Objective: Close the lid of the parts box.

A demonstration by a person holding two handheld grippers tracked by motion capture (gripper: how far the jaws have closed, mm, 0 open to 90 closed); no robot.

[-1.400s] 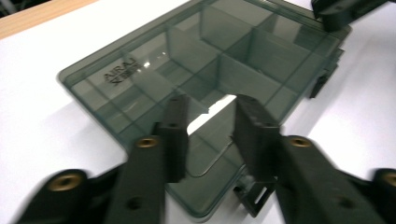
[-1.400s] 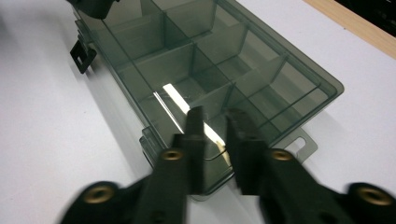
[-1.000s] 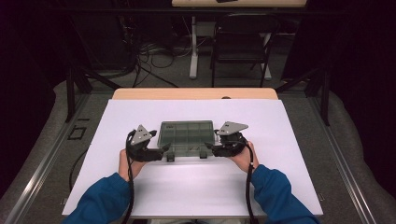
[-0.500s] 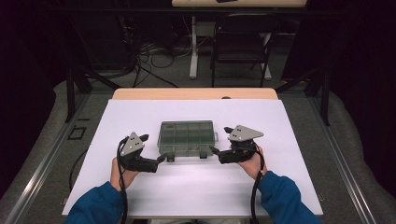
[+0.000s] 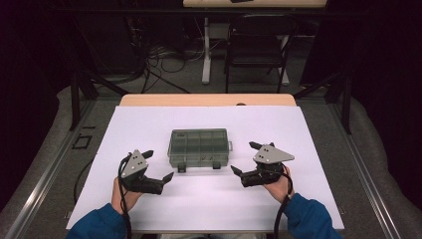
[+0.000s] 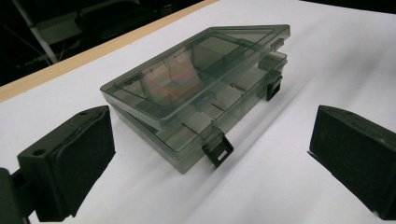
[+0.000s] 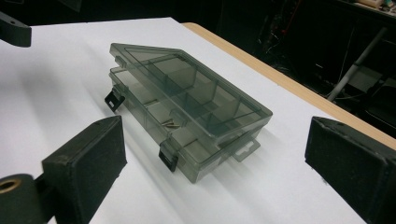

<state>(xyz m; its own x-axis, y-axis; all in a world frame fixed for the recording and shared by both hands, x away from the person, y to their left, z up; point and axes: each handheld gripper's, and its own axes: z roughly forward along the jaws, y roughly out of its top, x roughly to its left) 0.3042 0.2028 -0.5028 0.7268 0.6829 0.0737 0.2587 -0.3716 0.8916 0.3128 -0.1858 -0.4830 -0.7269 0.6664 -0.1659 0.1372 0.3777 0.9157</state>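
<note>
The smoky grey translucent plastic compartment box (image 5: 200,147) lies flat near the middle of your white table sheet (image 5: 308,129), its lid not fully seated and both black front latches (image 6: 218,152) hanging undone. Through the tinted lid you can make out dividers and a few small items, too dim to identify. Your left gripper (image 5: 158,167) and right gripper (image 5: 245,158) flank the box, apart from it, jaws just opened wide with nothing between them. Your sleeves are cut off at the bottom edge.

No readable text, label or number anywhere
</note>
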